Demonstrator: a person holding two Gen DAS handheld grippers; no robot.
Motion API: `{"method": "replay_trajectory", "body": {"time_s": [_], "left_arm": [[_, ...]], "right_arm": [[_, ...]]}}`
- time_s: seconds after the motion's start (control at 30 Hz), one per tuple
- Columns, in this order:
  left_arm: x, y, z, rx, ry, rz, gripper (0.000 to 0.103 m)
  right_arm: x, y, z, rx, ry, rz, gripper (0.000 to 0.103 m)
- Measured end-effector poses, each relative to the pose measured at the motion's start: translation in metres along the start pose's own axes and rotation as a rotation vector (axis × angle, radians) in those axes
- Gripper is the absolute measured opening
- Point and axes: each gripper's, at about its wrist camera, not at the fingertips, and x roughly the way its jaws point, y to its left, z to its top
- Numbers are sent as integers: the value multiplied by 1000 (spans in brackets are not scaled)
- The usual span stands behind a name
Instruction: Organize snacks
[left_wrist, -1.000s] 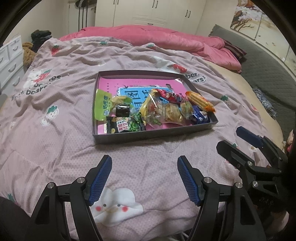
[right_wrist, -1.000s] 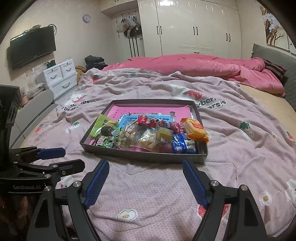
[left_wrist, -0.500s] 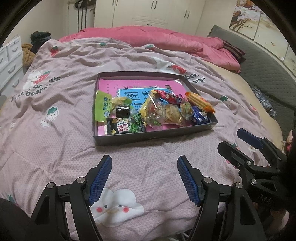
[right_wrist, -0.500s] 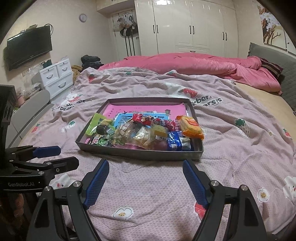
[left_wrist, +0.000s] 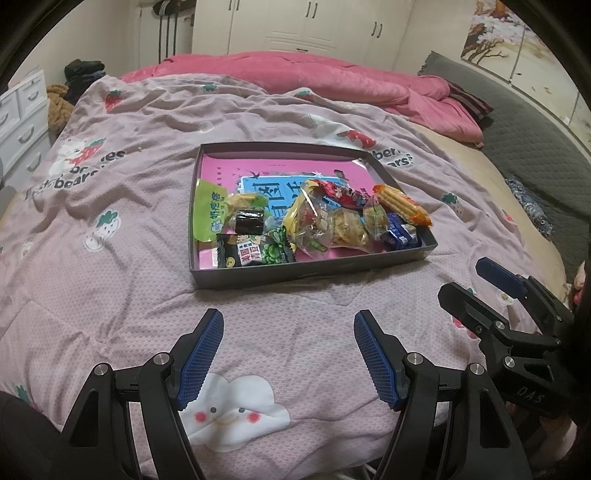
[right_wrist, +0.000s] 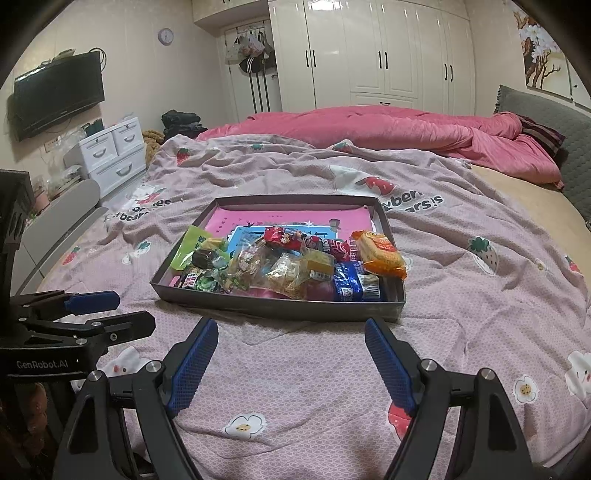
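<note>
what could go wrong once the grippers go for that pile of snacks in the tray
The snacks overlap, so closing on the clear bag may drag the red wrapper or blue packet along. The tray sits on a soft, wrinkled blanket and could tilt or slide if pushed. The orange packet by the rim might tip out.

Warm indoor light from overhead, a bit dim; glare on glossy wardrobe doors (right_wrist: 376, 55). Soft shadows. Pics sharp in the middle, heavy fisheye bend + black vignette at corners. No motion blur.
</note>
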Motion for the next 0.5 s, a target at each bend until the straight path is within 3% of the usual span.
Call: {"method": "replay_trajectory", "body": {"time_s": [0.5], "left_arm": [[0,-1,0,1,1,2,75]], "right_arm": [[1,-2,1,1,2,-5,81]]}}
